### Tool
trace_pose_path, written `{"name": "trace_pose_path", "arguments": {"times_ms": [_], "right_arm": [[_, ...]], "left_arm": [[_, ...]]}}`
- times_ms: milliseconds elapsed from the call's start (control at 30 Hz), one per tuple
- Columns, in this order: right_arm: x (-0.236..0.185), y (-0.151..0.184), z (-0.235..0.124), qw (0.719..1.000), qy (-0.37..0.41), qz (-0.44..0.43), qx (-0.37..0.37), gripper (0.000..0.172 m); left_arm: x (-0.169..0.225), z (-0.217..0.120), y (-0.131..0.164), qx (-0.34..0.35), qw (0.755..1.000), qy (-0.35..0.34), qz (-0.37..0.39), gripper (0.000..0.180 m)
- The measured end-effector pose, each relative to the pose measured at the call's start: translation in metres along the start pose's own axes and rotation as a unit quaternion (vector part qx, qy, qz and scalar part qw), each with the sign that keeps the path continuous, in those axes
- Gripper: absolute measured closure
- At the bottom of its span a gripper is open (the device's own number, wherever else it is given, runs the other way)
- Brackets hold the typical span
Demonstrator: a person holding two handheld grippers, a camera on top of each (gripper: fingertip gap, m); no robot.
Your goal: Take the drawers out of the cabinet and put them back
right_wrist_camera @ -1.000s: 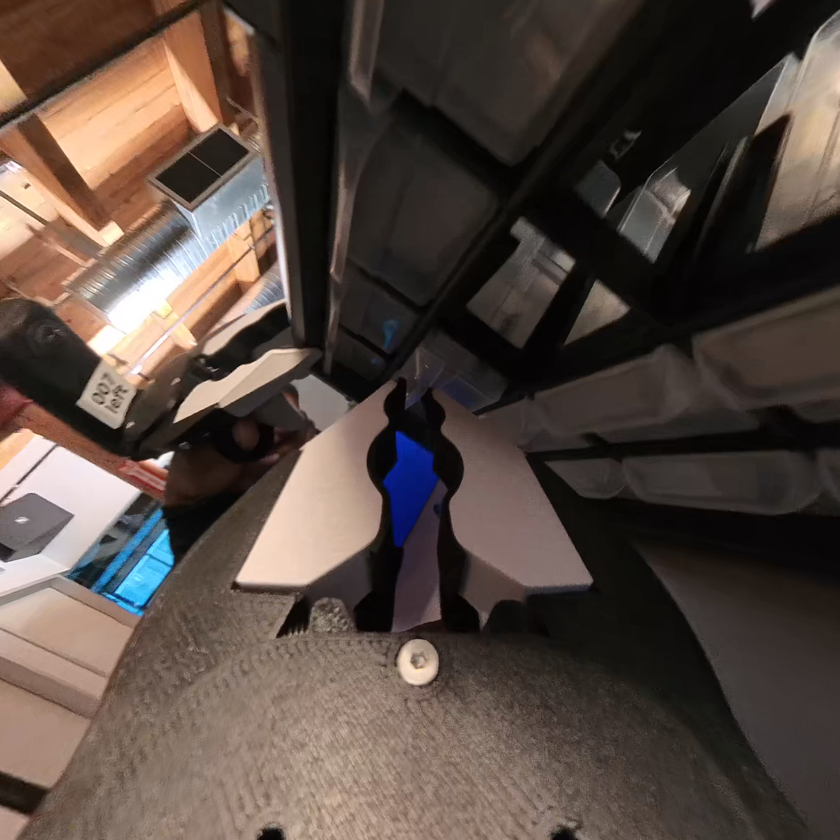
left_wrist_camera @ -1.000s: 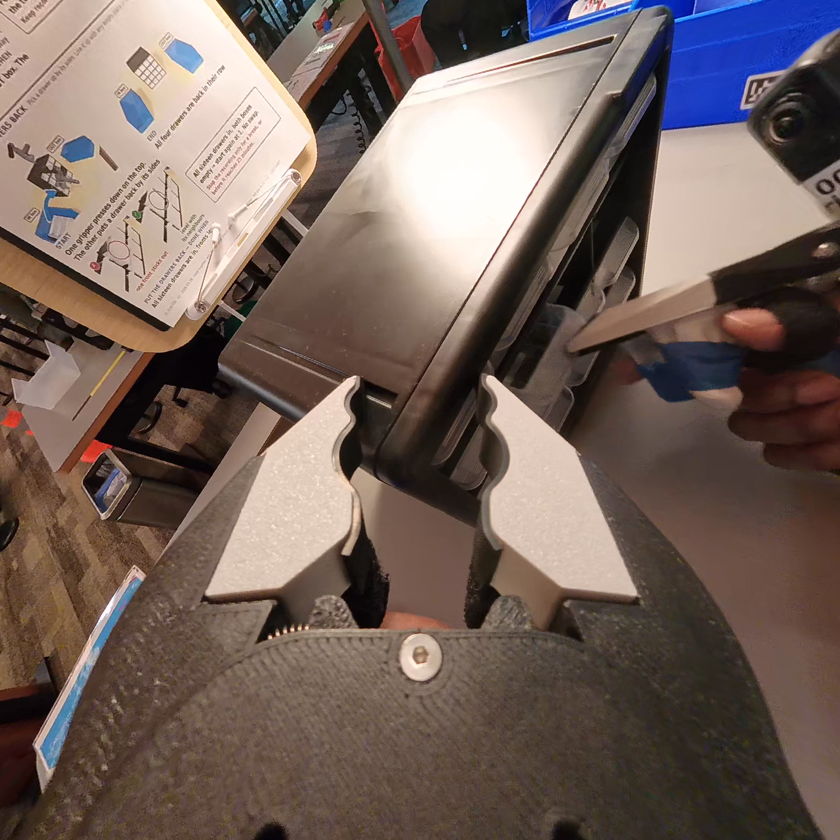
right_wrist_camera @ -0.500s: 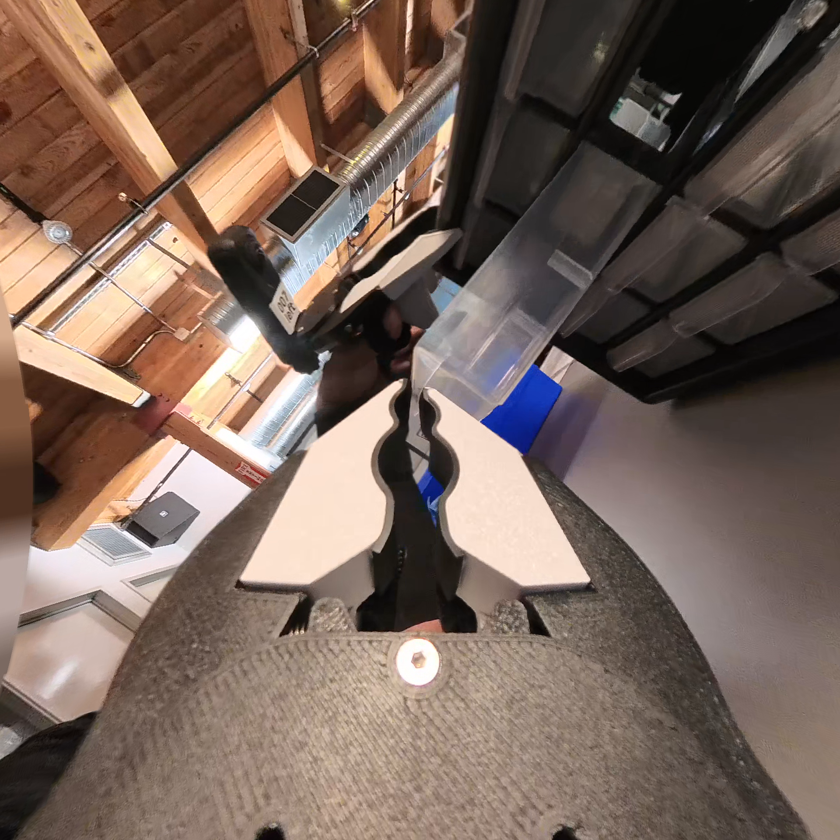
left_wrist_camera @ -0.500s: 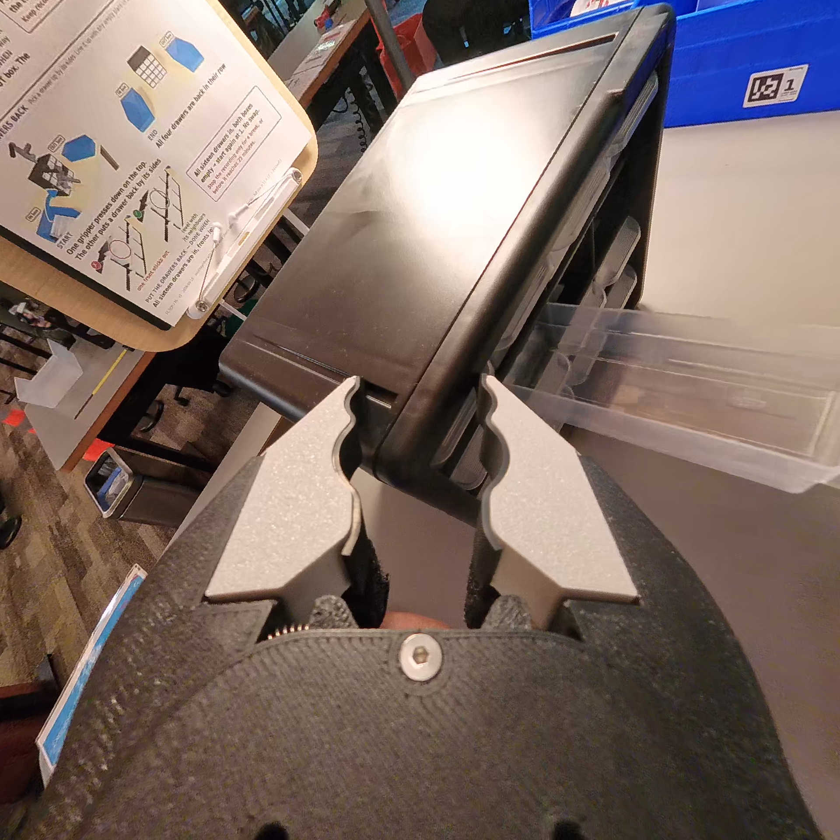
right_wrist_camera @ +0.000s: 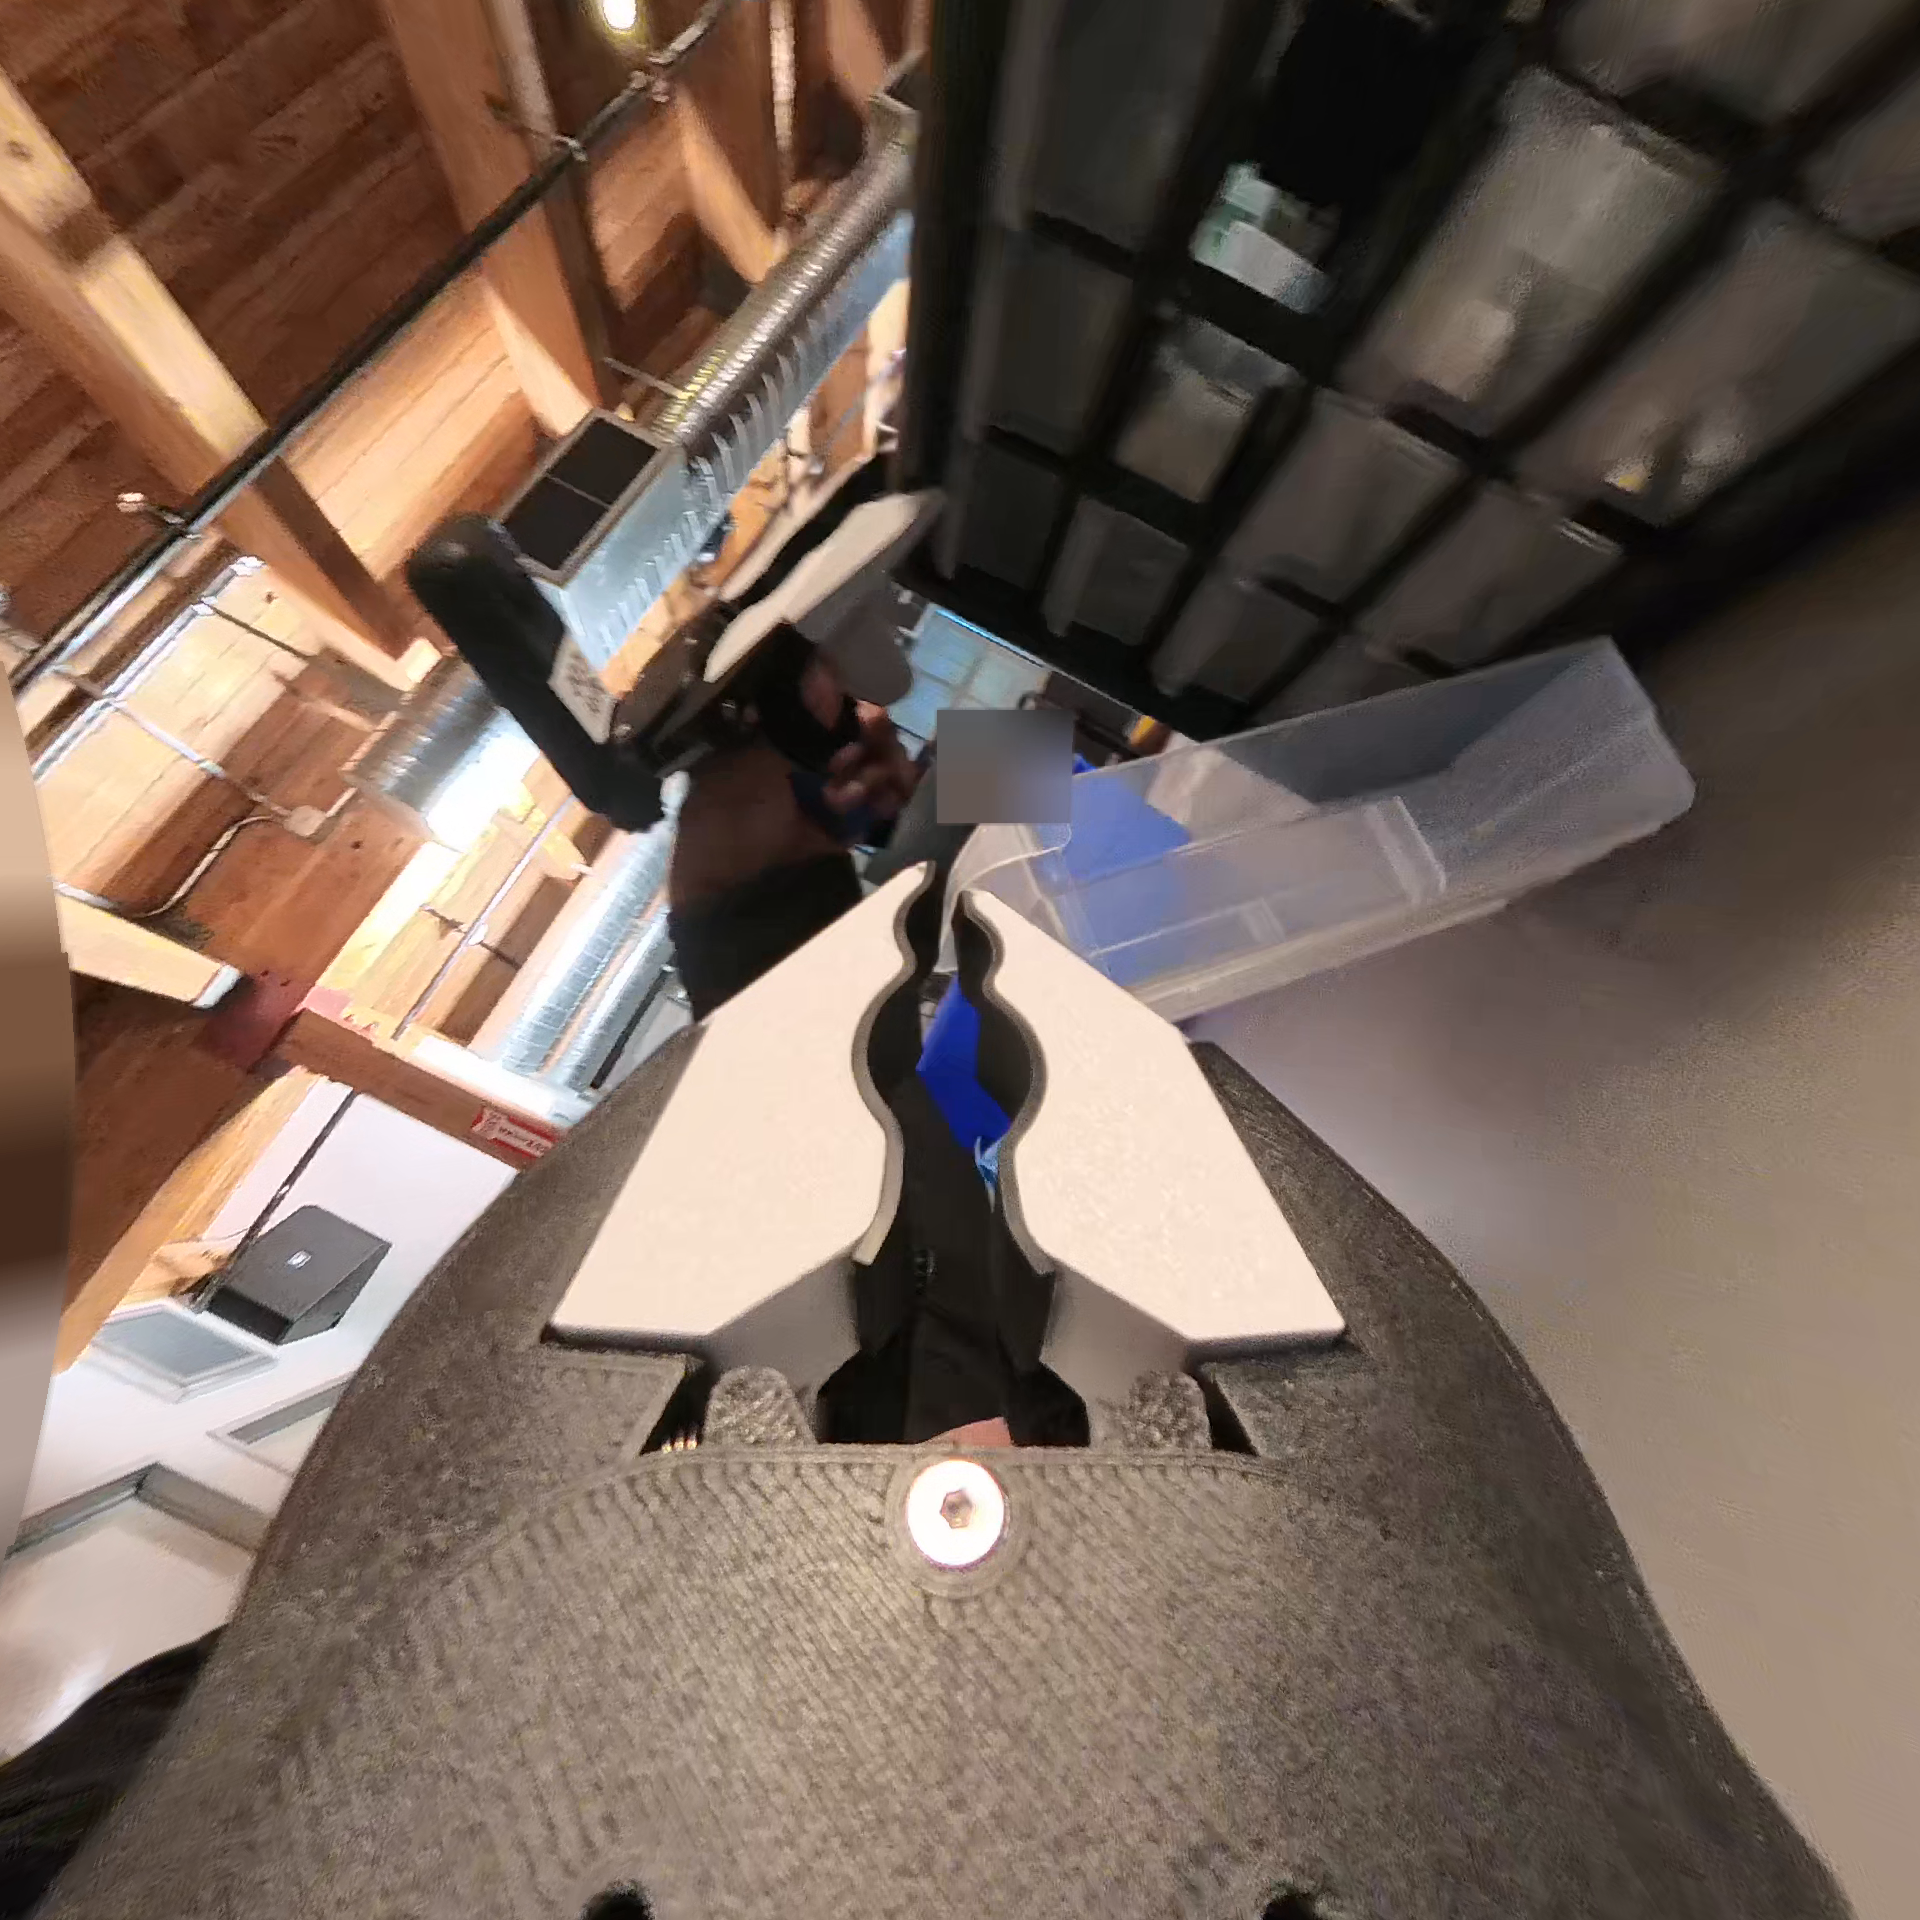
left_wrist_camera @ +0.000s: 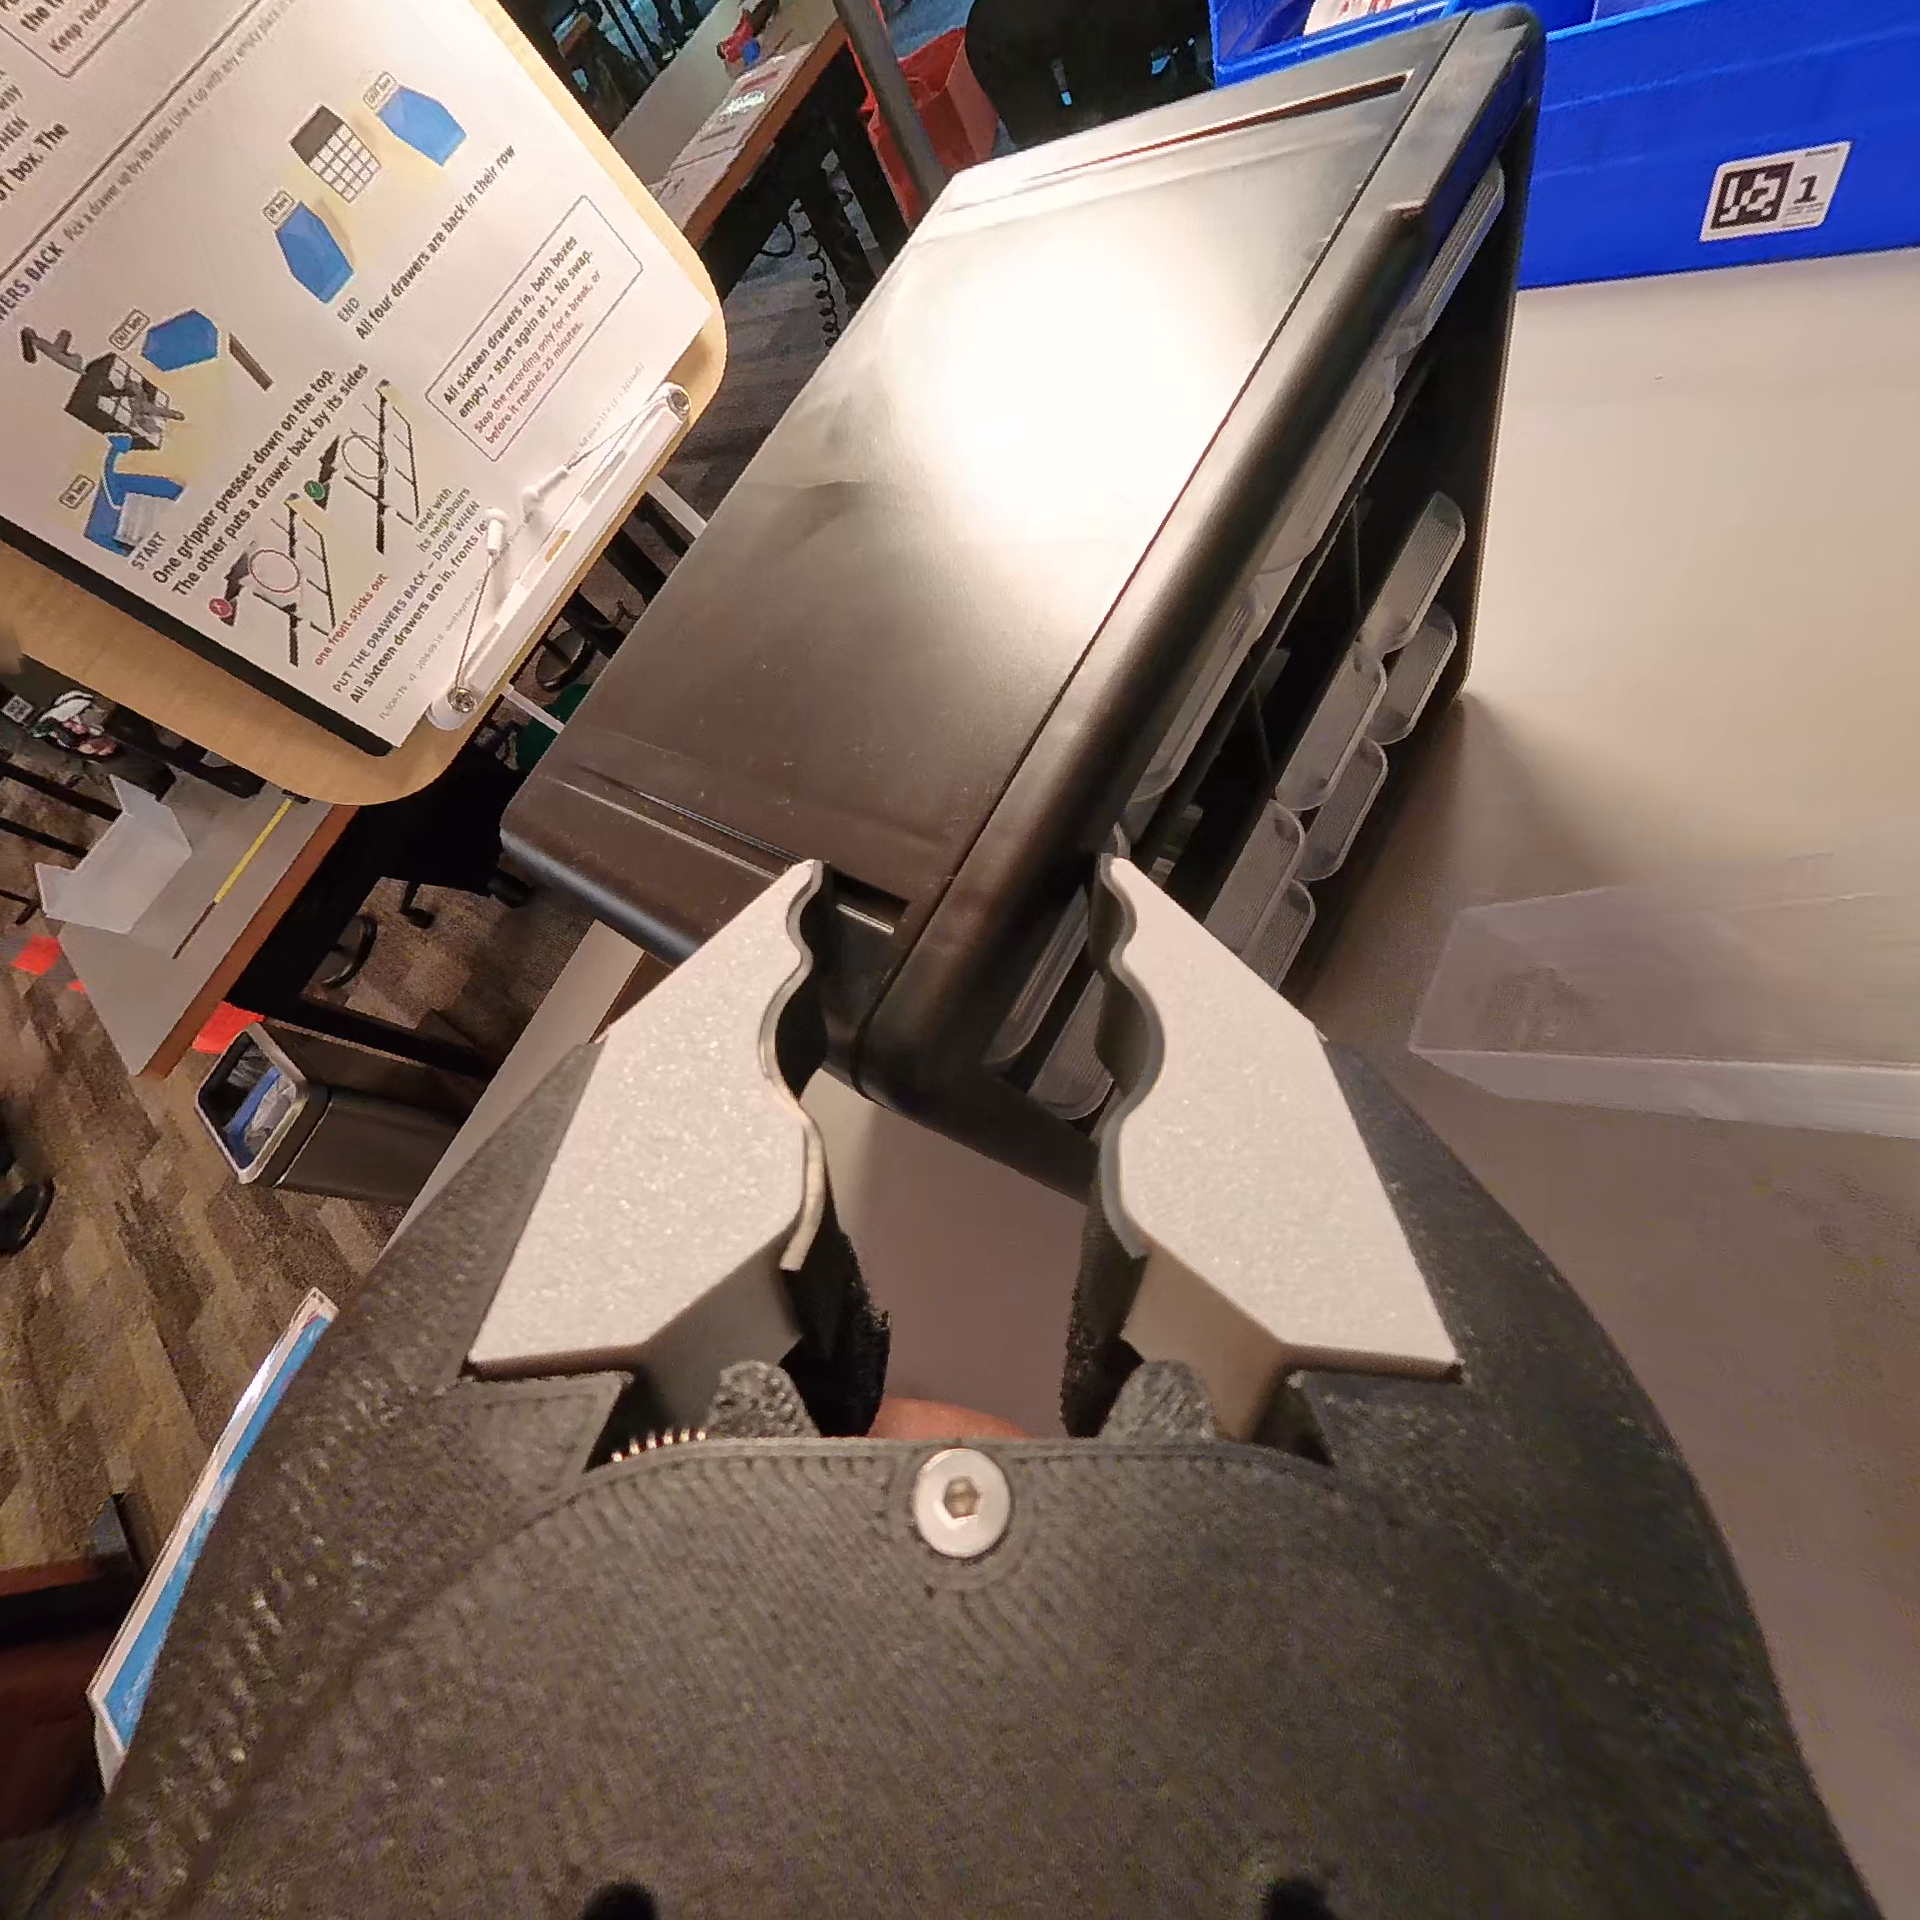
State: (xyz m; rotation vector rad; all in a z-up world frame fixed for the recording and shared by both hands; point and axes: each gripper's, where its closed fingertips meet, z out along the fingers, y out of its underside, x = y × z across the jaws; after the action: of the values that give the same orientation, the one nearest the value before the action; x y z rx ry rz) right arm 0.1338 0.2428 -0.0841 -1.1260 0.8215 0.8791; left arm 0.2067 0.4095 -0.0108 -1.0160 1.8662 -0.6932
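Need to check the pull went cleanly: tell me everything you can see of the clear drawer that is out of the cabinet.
The clear drawer is a long, open-topped tray of see-through plastic that looks empty. It is wholly out of the black cabinet, tilted above the grey table. The right gripper is shut on its front lip.

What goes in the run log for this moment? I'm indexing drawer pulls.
left gripper: open, on cabinet | right gripper: pinching clear drawer, out of cabinet

Clear drawer (left_wrist_camera: 1704, 997) cut off, right edge
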Motion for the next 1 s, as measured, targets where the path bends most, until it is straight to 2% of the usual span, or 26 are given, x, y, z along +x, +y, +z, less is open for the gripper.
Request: {"name": "trace_pose_path", "arguments": {"times_ms": [167,300,467,600,700,767,867,1000], "right_arm": [[0.03,0.028,-0.029,0.995,0.079,0.011,-0.056,0.167],[0.036,0.059,-0.055,0.986,0.117,0.016,-0.122,0.139],[0.036,0.087,-0.08,0.963,0.138,-0.07,-0.221,0.136],[0.042,0.113,-0.1,0.906,0.156,-0.186,-0.347,0.133],[0.043,0.121,-0.112,0.851,0.159,-0.292,-0.406,0.133],[0.038,0.117,-0.11,0.817,0.132,-0.385,-0.408,0.133],[0.019,0.099,-0.093,0.778,0.083,-0.517,-0.347,0.133],[0.017,0.084,-0.075,0.71,0.069,-0.623,-0.321,0.129]], "left_arm": [[0.0,0.0,0.0,0.0,1.0,-0.001,0.0,0.131],[0.0,0.0,0.0,-0.001,1.0,-0.001,0.0,0.131],[0.0,0.0,0.0,-0.002,1.0,-0.003,0.0,0.131],[0.0,0.0,0.0,-0.003,1.0,-0.004,0.001,0.131],[0.0,0.0,0.0,-0.003,1.0,-0.004,0.0,0.131],[0.0,0.0,0.0,-0.003,1.0,-0.004,0.0,0.131],[0.0,0.0,0.0,-0.004,1.0,-0.004,0.001,0.131],[0.0,0.0,0.0,-0.005,1.0,-0.005,0.002,0.131]]}}
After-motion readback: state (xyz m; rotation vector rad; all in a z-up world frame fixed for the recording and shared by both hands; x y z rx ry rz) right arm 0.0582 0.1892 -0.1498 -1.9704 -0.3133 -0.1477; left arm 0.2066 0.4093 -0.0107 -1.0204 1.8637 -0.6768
